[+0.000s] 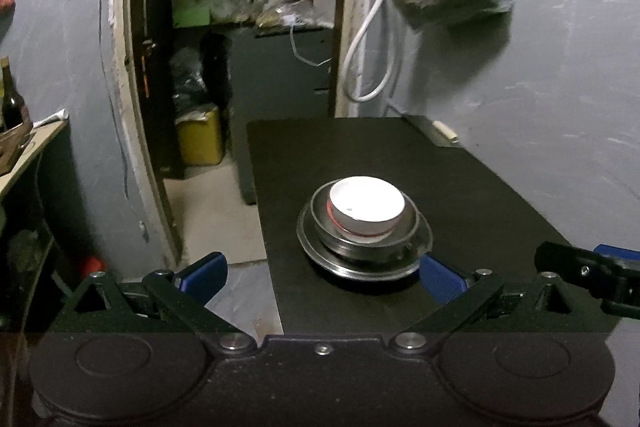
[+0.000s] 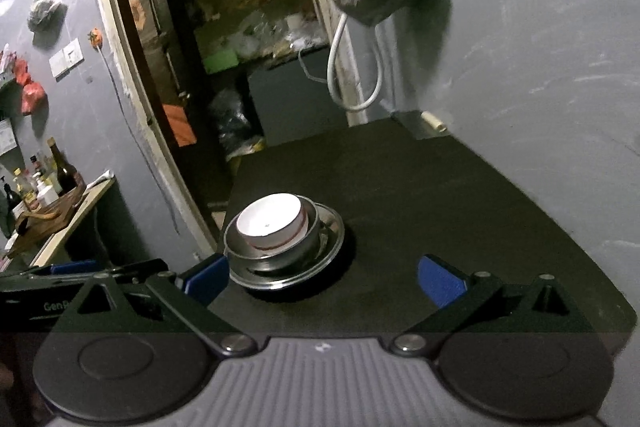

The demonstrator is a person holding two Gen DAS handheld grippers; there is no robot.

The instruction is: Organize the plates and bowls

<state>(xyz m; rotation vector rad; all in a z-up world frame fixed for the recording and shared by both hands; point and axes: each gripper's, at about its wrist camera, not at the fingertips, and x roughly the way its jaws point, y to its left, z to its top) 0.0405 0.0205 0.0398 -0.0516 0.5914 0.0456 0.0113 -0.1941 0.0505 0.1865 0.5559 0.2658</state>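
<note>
The left gripper (image 1: 322, 277) is held level and pointing forward, its blue-padded fingers (image 1: 204, 273) spread wide apart with nothing between them; the right gripper (image 2: 324, 277) sits in the same pose, its blue fingers (image 2: 440, 281) likewise parted and empty; each shows in the other's view as a dark arm at the frame edge, so the two are side by side, the left one on the left.
</note>
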